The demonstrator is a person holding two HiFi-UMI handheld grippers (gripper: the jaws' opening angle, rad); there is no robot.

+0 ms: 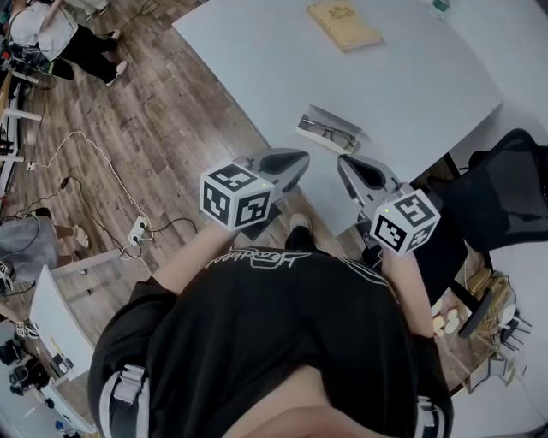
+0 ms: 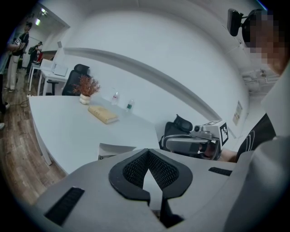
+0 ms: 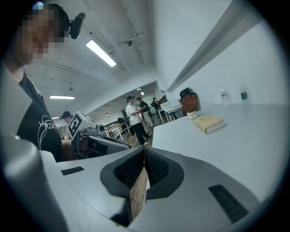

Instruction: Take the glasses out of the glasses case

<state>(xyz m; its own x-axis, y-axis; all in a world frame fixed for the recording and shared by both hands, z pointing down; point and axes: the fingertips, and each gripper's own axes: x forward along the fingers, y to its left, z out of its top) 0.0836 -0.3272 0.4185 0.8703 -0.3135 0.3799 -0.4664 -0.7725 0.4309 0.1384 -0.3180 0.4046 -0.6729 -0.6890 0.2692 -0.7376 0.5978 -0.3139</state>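
Observation:
An open glasses case (image 1: 341, 121) lies near the front edge of the white table (image 1: 402, 85), with dark-framed glasses (image 1: 325, 133) lying inside it. My left gripper (image 1: 301, 156) hovers just short of the case on its near left, jaws shut and holding nothing. My right gripper (image 1: 342, 160) hangs beside it at the near right of the case, also shut and empty. In the left gripper view the closed tips of the left gripper (image 2: 147, 151) point over the case (image 2: 115, 147), which is partly hidden behind them. The right gripper (image 3: 144, 149) points along the table's edge.
A tan book (image 1: 344, 24) lies at the table's far side, with a potted plant (image 2: 86, 88) and small bottles (image 2: 129, 106) beyond it. A black chair (image 1: 497, 197) stands at the right. Cables and a power strip (image 1: 137, 229) lie on the wooden floor; people stand at the far left.

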